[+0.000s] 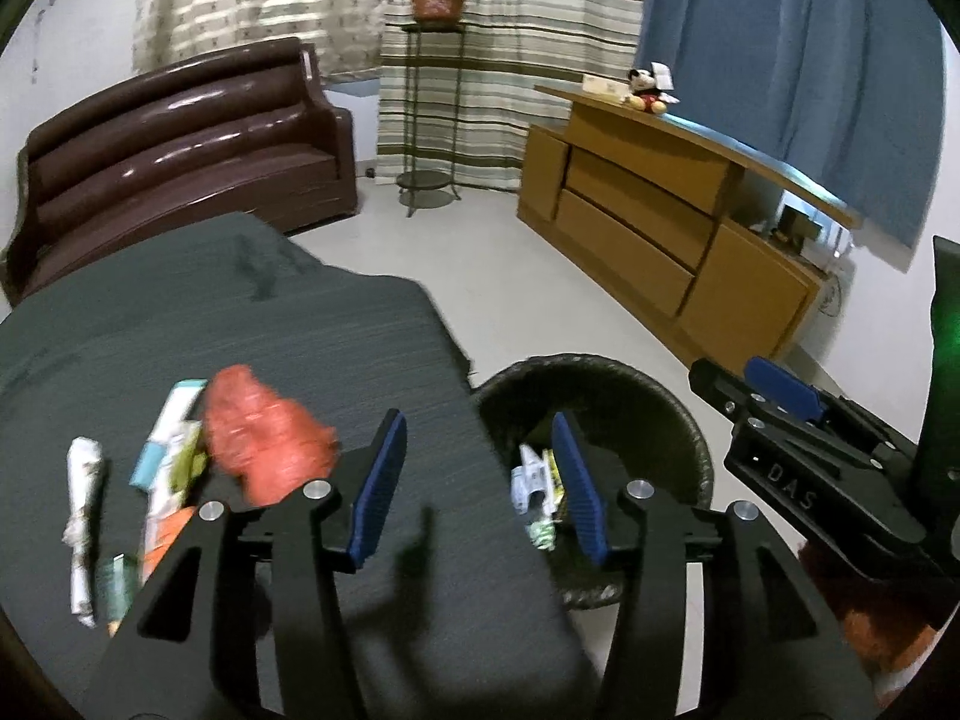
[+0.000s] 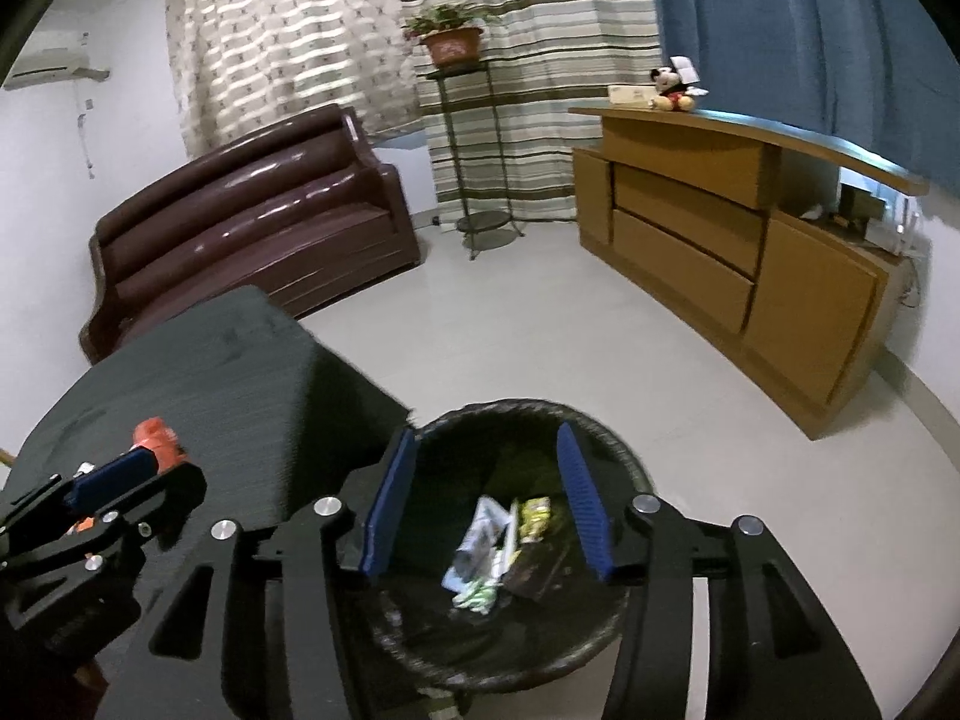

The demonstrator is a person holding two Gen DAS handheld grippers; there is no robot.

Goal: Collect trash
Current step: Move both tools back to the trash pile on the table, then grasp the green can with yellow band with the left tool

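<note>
Largest first: dark grey table (image 1: pixel 252 324) just left of the black waste bin (image 1: pixel 678 414); bin on the floor against the table edge, holding roughly three wrappers (image 2: pixel 498 546), exact count blurred.

On the table, left of the bin: one crumpled orange bag (image 1: pixel 264 432), nearest the bin; one long white-and-teal packet (image 1: pixel 168 432) beyond it; one rolled white paper (image 1: pixel 81 522) farthest out; a few smaller scraps near the lower edge, too blurred to count.

Two grippers: left gripper (image 1: pixel 480 486) straddling the table edge beside the bin, fingers wide apart, nothing between; right gripper (image 2: pixel 486 504) hovering over the bin mouth, fingers likewise spread and empty.

Likely risks: pinching only a loose fold of the orange bag, so slipping mid-carry and dropping onto the floor short of the bin; sweeping neighbouring scraps off the table edge while reaching; clipping the other gripper, both working close beside the bin.
</note>
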